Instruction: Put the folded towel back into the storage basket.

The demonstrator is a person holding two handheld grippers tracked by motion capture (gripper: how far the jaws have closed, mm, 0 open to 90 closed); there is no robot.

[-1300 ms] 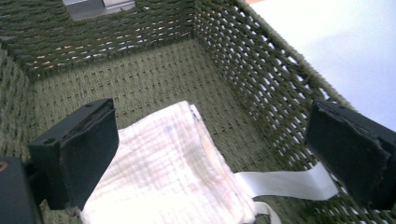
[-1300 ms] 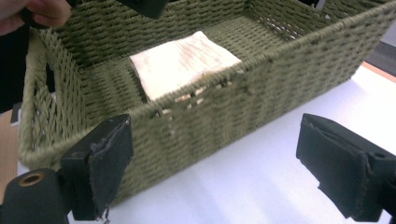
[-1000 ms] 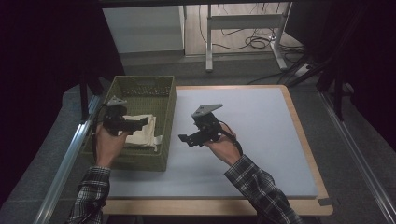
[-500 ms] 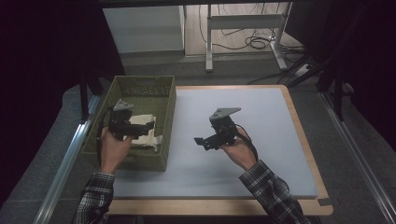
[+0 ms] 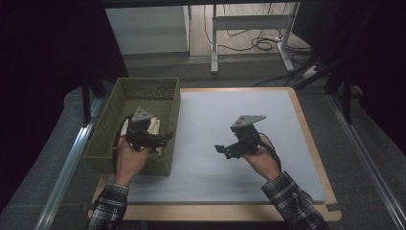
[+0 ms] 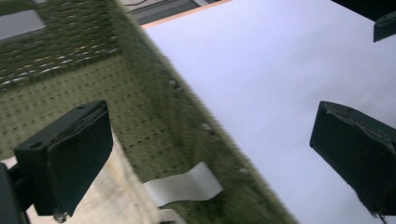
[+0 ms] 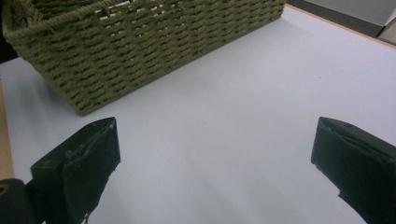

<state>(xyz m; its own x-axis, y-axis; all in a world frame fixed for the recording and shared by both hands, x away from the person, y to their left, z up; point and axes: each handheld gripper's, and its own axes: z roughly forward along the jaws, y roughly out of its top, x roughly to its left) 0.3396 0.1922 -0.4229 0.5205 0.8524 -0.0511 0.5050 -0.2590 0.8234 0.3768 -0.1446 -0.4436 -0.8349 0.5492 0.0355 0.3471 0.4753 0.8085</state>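
The left tool [image 5: 165,139] hangs over the near right corner of the green woven basket [image 5: 105,139], which stands at the worktop's [image 5: 287,158] nine o'clock edge. Its jaws stand wide apart with nothing between them. In the left gripper view they straddle the basket's right wall, and a cream cloth [image 6: 116,198] lies on the basket floor under the left jaw, with a pale strap [image 6: 184,184] spread just beside it. The right tool [image 5: 219,149] hovers over the bare grey mat near the worktop's centre, well apart from the basket, its tips aimed toward nine o'clock. Its jaws have just been opening and stand wide, empty, with plain mat between them.
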